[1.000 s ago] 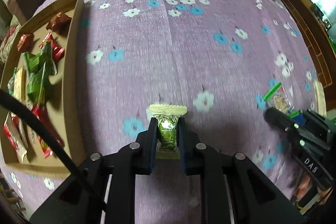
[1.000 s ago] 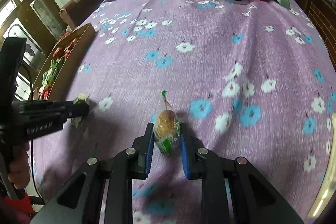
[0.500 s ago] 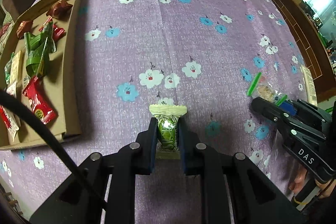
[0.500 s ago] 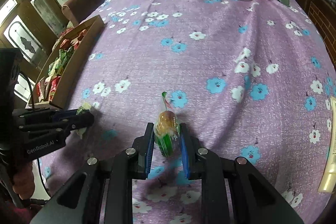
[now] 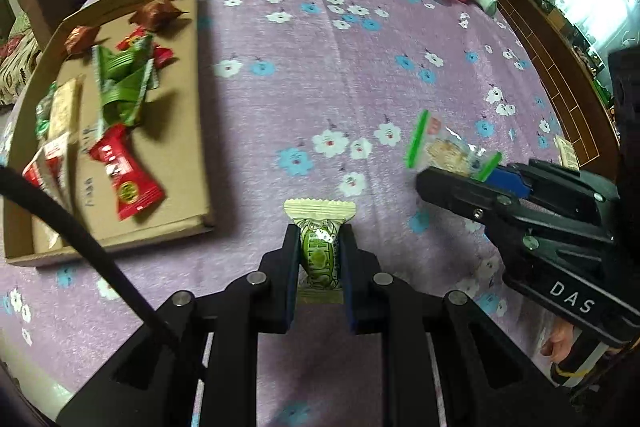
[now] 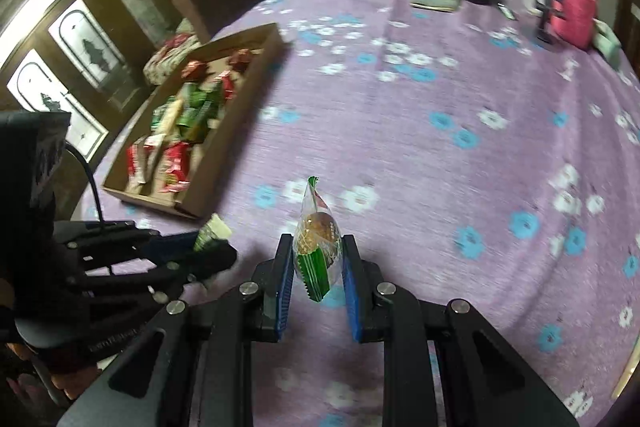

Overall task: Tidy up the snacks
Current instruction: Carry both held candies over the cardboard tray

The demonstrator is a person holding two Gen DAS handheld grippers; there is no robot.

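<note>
The cardboard tray (image 5: pixel 192 131) at the left already holds red and green snack packets. The left gripper (image 5: pixel 319 255), jaws clamped on a green-wrapped candy (image 5: pixel 319 251), hangs above the purple floral tablecloth (image 5: pixel 320 75) just beside the tray's near corner. The right gripper (image 6: pixel 318 259) is clamped on a clear cookie packet (image 6: pixel 318 239), farther right. This looks like the carry step; next, each must reach over the tray wall before releasing.

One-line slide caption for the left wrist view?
Left tool shut on green snack near the snack box.
</note>
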